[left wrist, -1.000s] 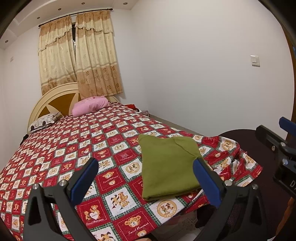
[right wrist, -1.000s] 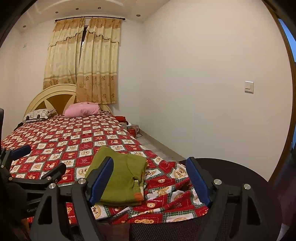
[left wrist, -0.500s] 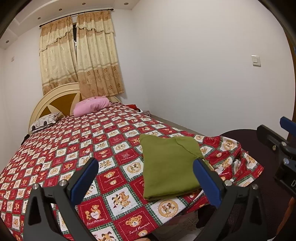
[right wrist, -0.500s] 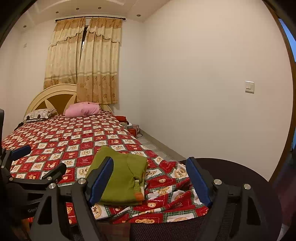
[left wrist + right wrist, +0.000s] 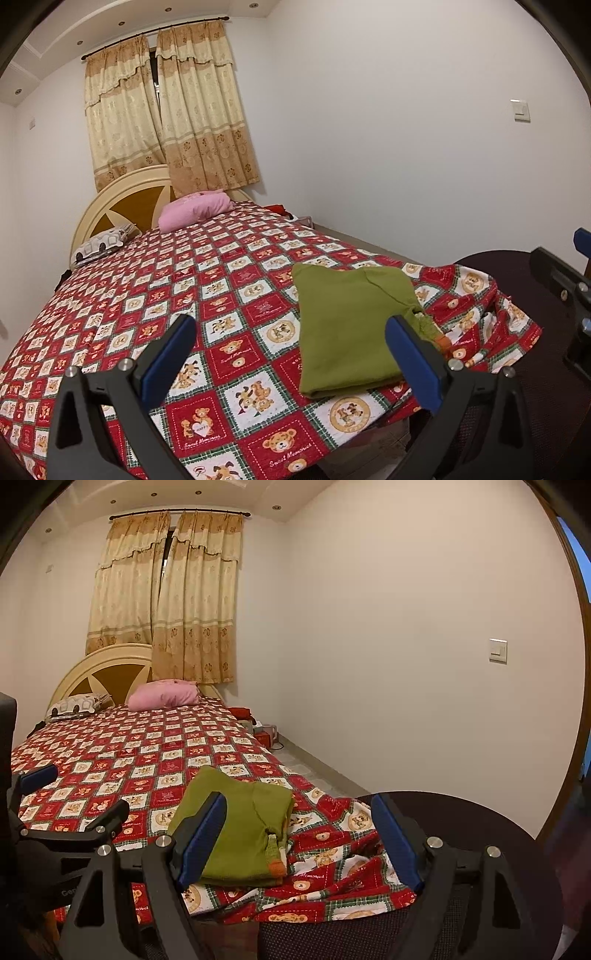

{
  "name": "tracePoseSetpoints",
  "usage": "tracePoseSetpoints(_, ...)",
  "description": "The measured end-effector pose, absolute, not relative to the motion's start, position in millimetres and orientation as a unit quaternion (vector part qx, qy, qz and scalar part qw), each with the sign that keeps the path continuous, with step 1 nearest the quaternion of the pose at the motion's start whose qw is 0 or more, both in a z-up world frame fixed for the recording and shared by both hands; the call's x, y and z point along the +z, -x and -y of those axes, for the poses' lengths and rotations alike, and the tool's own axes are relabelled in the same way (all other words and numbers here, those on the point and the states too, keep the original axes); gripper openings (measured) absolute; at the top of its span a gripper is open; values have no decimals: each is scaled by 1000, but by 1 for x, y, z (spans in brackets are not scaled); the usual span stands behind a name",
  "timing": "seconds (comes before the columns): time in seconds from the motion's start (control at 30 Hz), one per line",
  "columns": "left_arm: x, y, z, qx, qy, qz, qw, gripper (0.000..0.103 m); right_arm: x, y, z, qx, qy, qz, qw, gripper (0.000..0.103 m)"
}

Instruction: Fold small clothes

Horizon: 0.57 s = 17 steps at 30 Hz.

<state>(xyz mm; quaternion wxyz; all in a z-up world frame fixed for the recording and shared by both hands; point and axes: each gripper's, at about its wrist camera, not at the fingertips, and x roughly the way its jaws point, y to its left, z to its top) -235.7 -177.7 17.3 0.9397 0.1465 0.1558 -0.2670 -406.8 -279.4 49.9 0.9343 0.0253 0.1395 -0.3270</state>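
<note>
A folded olive-green garment lies flat near the foot corner of the bed; an orange-trimmed edge shows at its right side. My left gripper hovers above the bed's foot edge, open, with nothing between its blue pads; the garment lies beyond its right finger. My right gripper is also open and empty, held short of the garment, whose near edge sits behind the left pad. The left gripper appears at the left edge of the right wrist view.
The bed wears a red and white teddy-bear patchwork cover that hangs bunched at the foot corner. A dark round chair back stands at the foot. A pink pillow and a patterned pillow lie at the headboard. Small items sit on the floor by the wall.
</note>
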Motion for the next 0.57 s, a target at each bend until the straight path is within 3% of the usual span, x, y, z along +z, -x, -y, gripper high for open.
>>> tracePoseSetpoints(0.57, 12, 228, 179, -282, -140, -190, 930, 103, 44, 404, 280, -325, -28, -148, 933, 81)
